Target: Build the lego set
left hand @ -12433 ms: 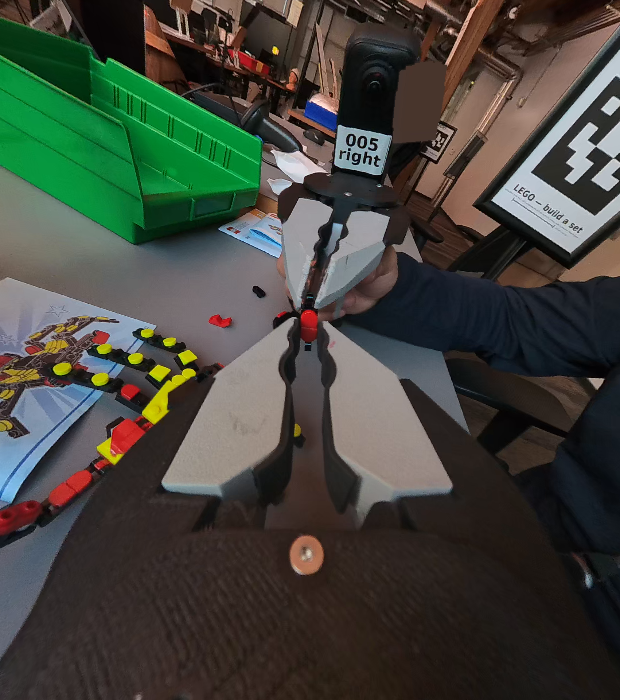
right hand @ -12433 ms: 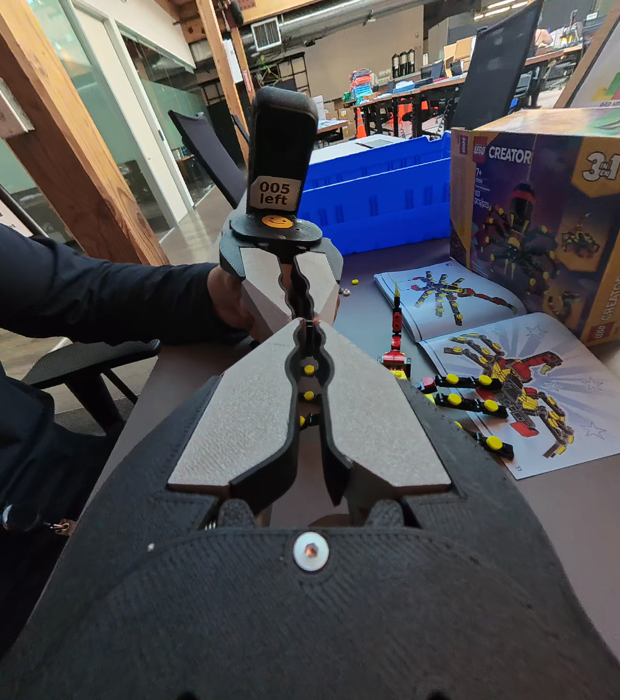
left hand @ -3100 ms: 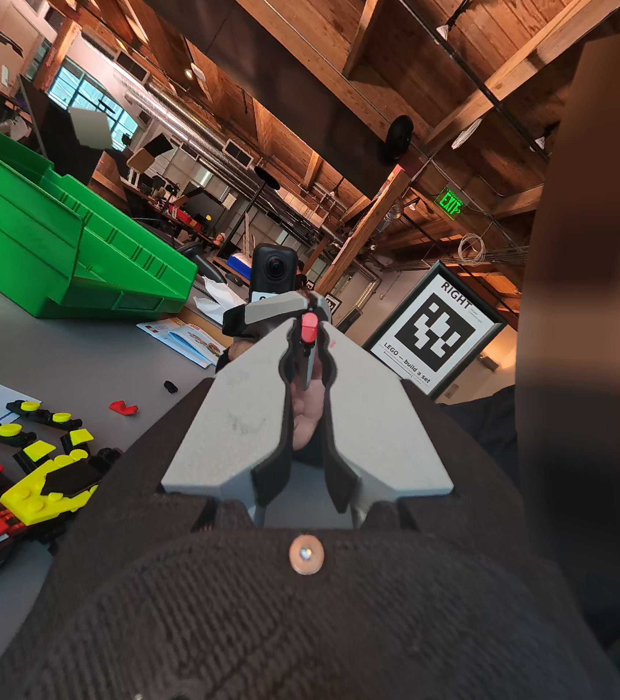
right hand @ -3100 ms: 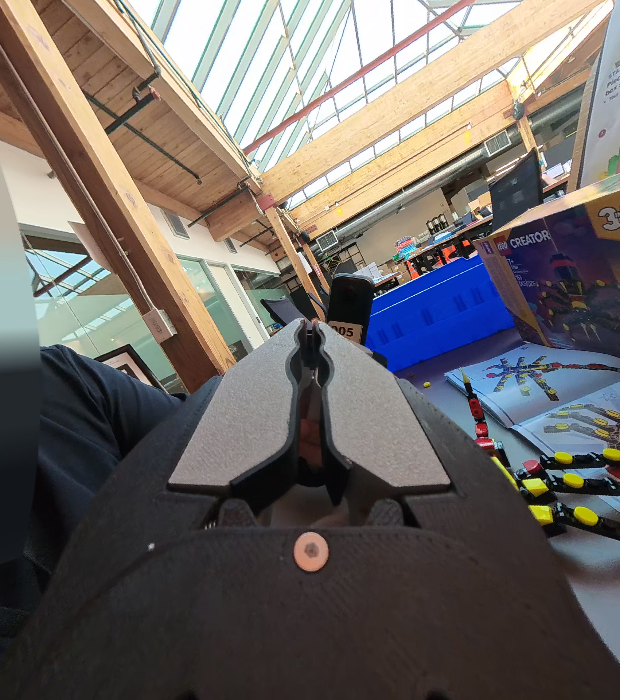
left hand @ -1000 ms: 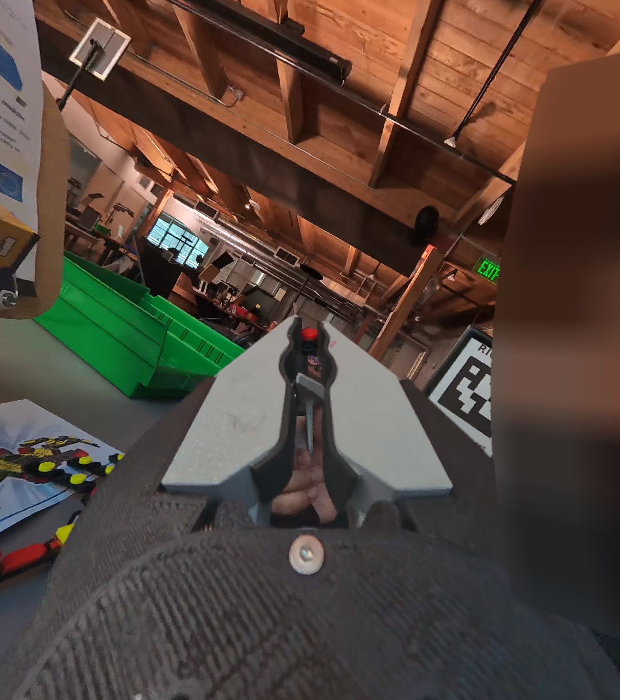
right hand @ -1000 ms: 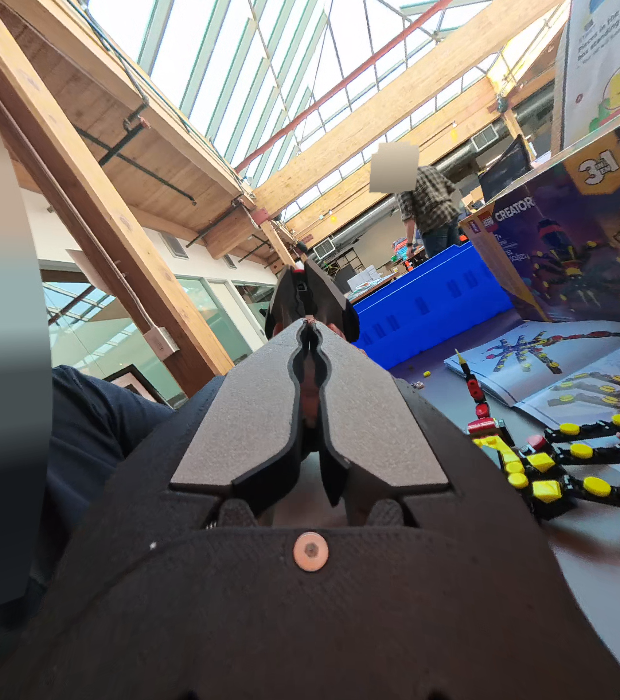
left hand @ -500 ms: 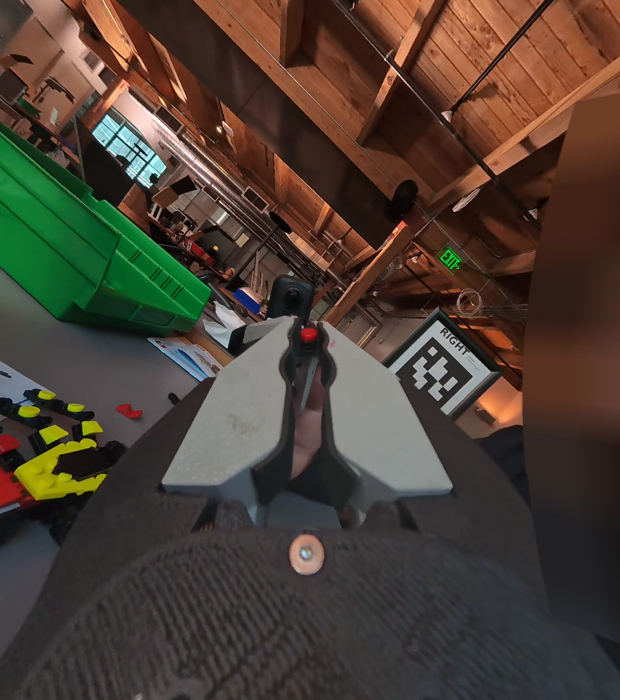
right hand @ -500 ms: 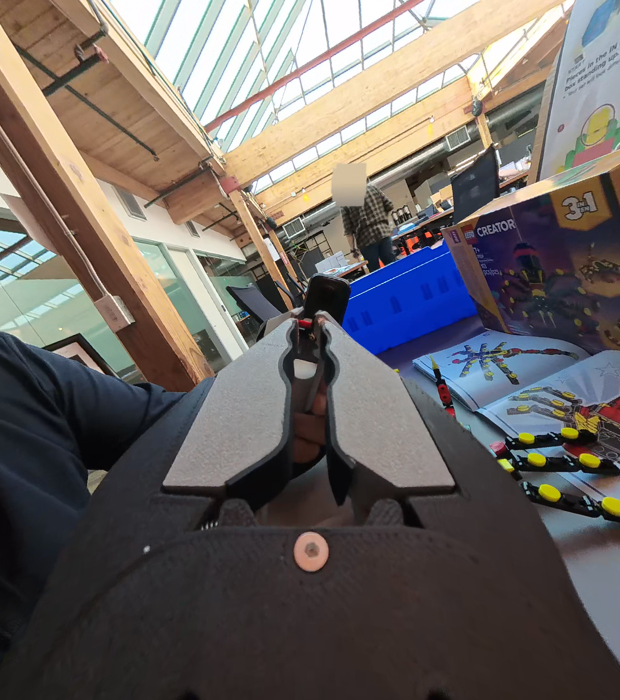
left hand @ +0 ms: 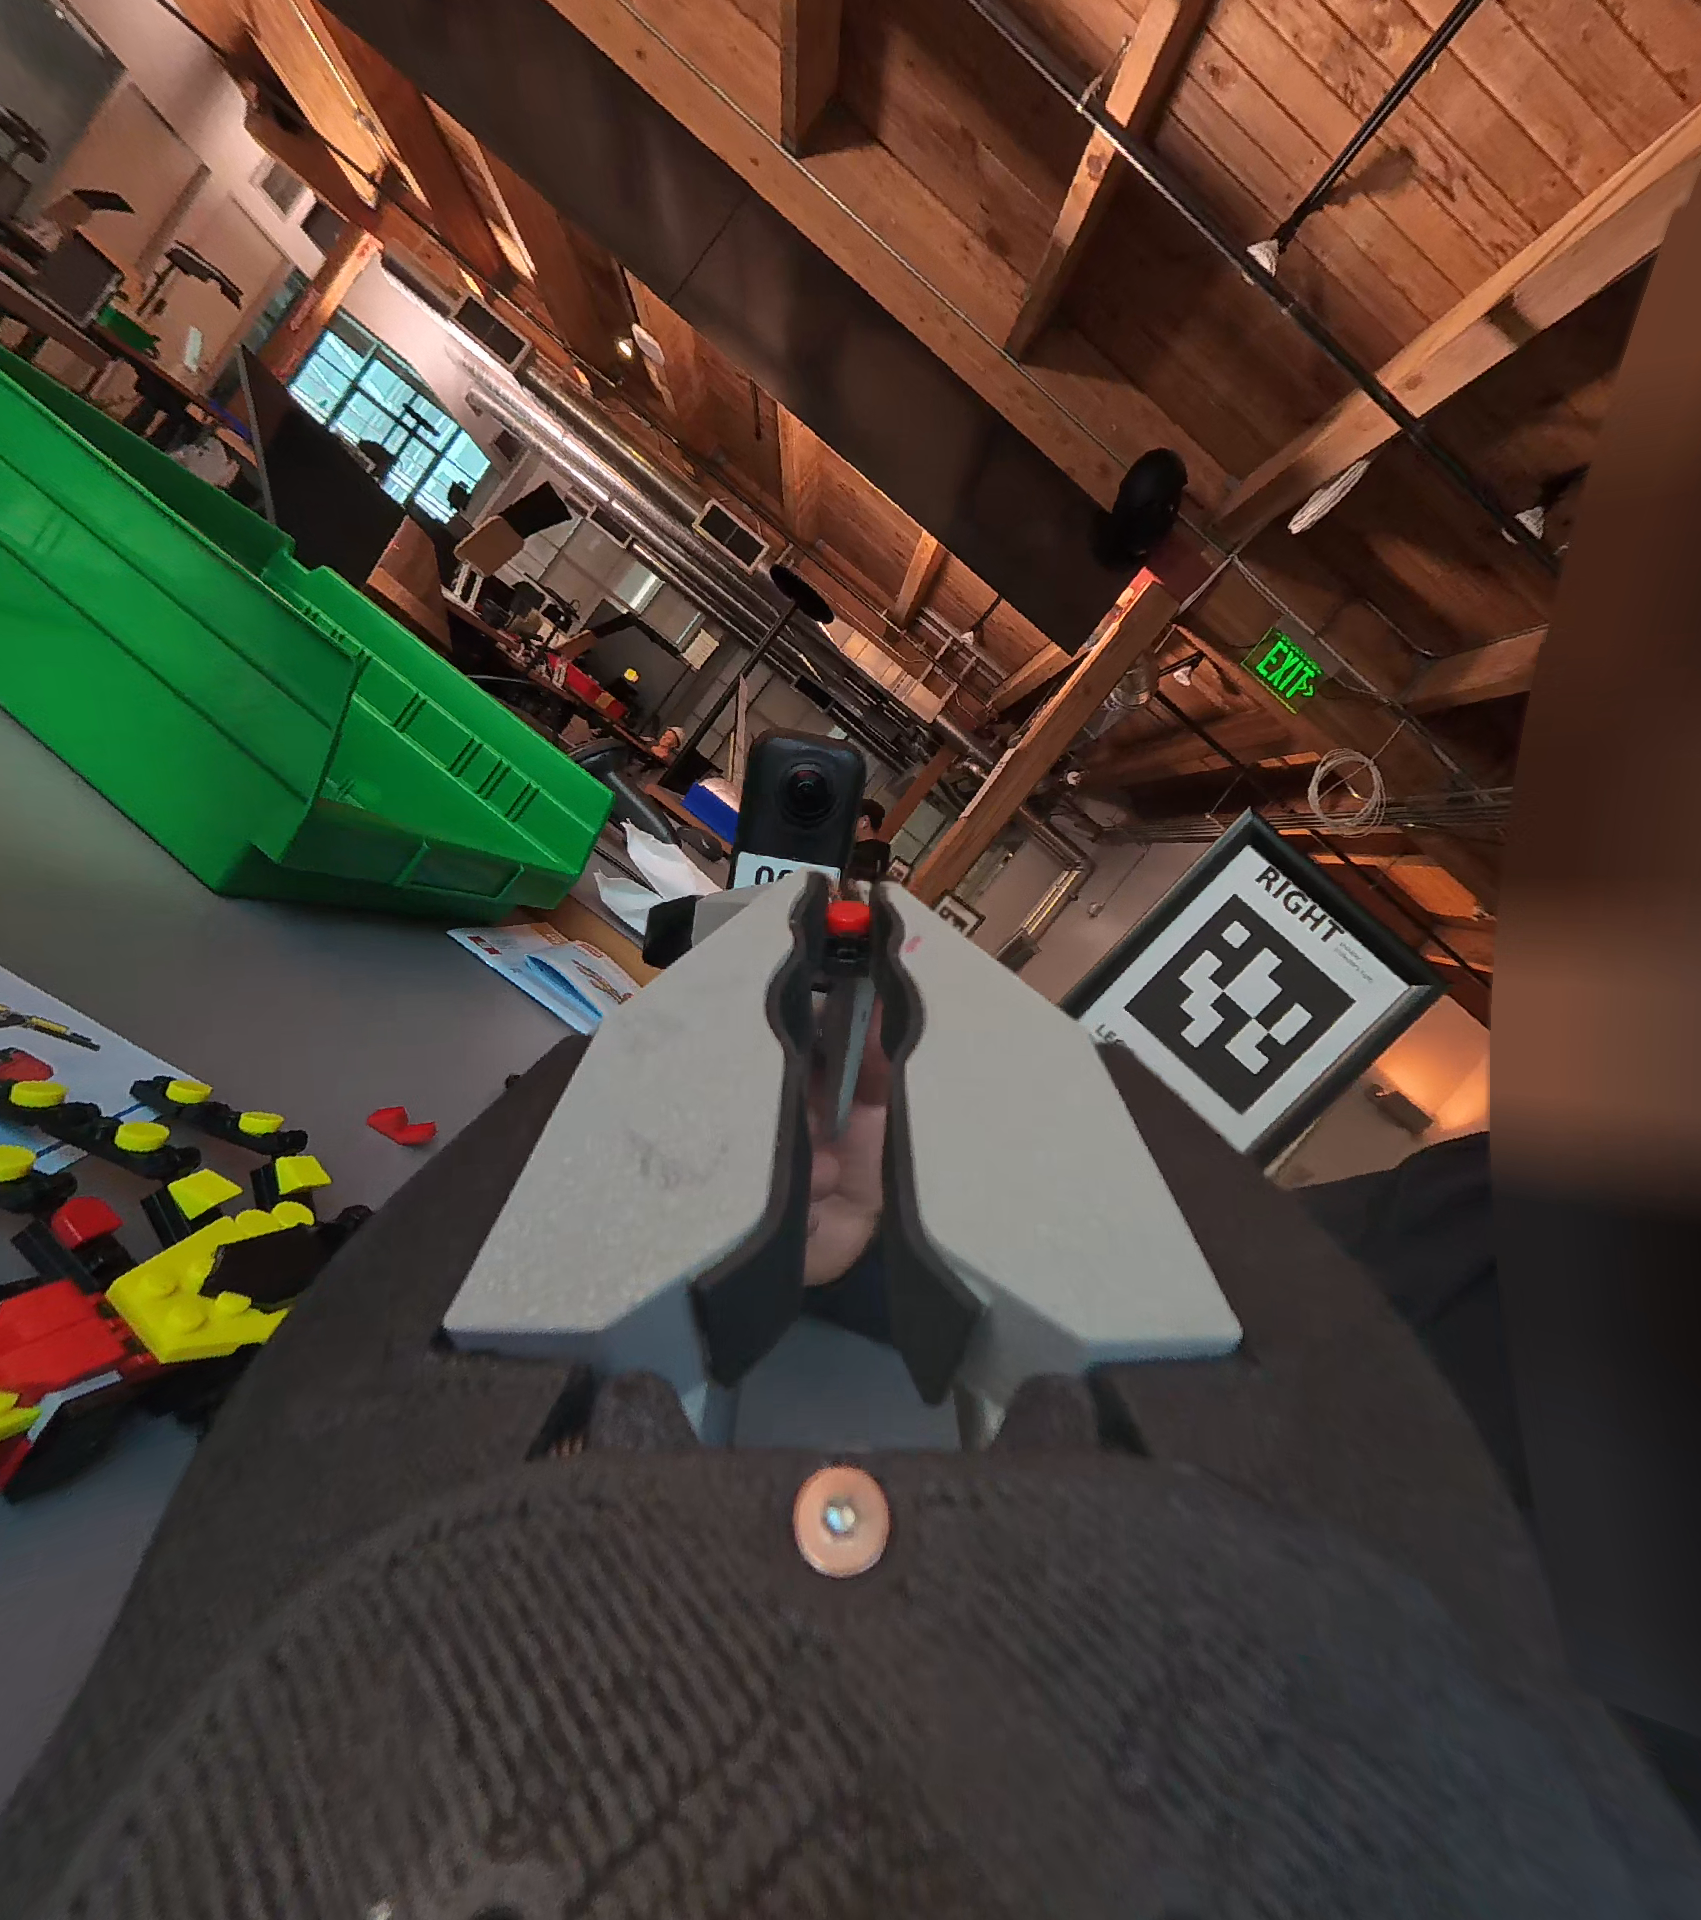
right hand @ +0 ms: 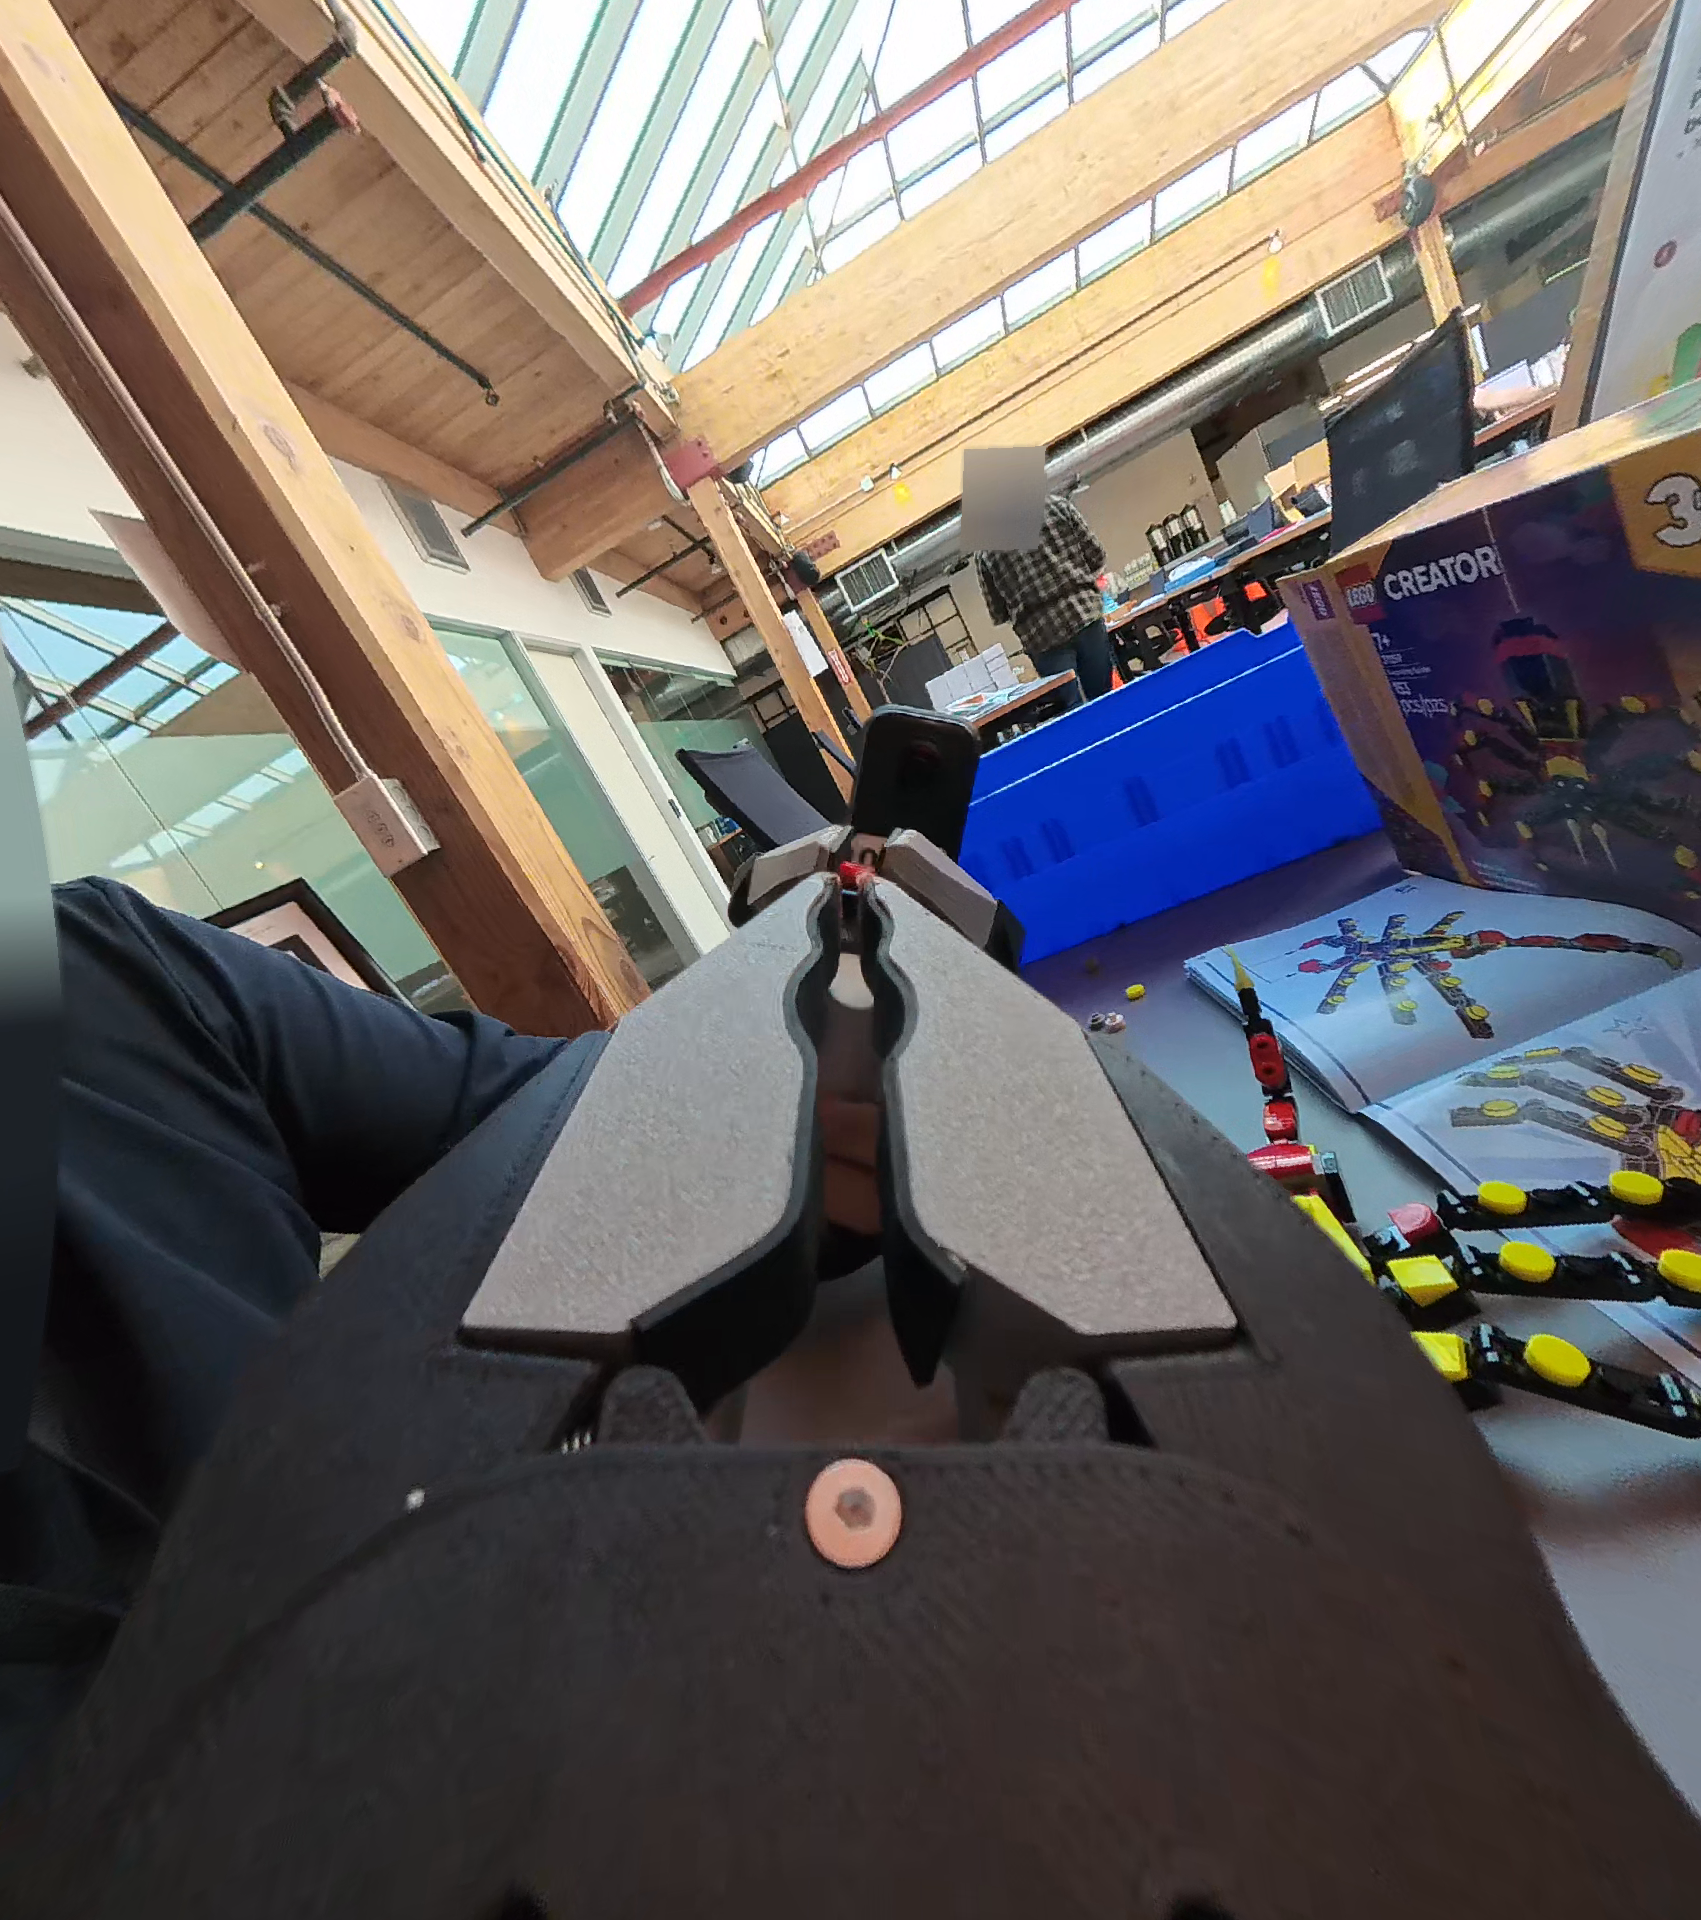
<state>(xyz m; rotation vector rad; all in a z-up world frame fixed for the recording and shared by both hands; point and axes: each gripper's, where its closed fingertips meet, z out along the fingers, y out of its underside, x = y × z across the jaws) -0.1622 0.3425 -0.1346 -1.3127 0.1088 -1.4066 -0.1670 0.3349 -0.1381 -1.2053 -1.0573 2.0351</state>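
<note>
My left gripper (left hand: 847, 914) is shut on a small red-and-black lego piece (left hand: 848, 921) with a red stud on top, held in the air above the table. My right gripper (right hand: 852, 883) meets it tip to tip and is shut on the same small piece (right hand: 844, 869). Each gripper shows just behind the other's fingertips, the right gripper (left hand: 721, 920) in the left wrist view and the left gripper (right hand: 913, 862) in the right wrist view. The part-built red, yellow and black model (left hand: 98, 1320) lies on the table at lower left, with black legs with yellow studs (right hand: 1594, 1273).
A green bin (left hand: 202, 665) stands at the back left, a blue bin (right hand: 1168, 790) and the set's box (right hand: 1573, 707) on the other side. Open instruction booklets (right hand: 1448, 966) lie under the legs. A loose red piece (left hand: 399, 1122) lies on the table. A framed marker sign (left hand: 1241, 997) stands right. My two grippers' fingertips are within a few centimetres of each other.
Both grippers stay tip to tip on the small piece. Over the last second they have tilted back down a little, so more of the table and the model shows.
</note>
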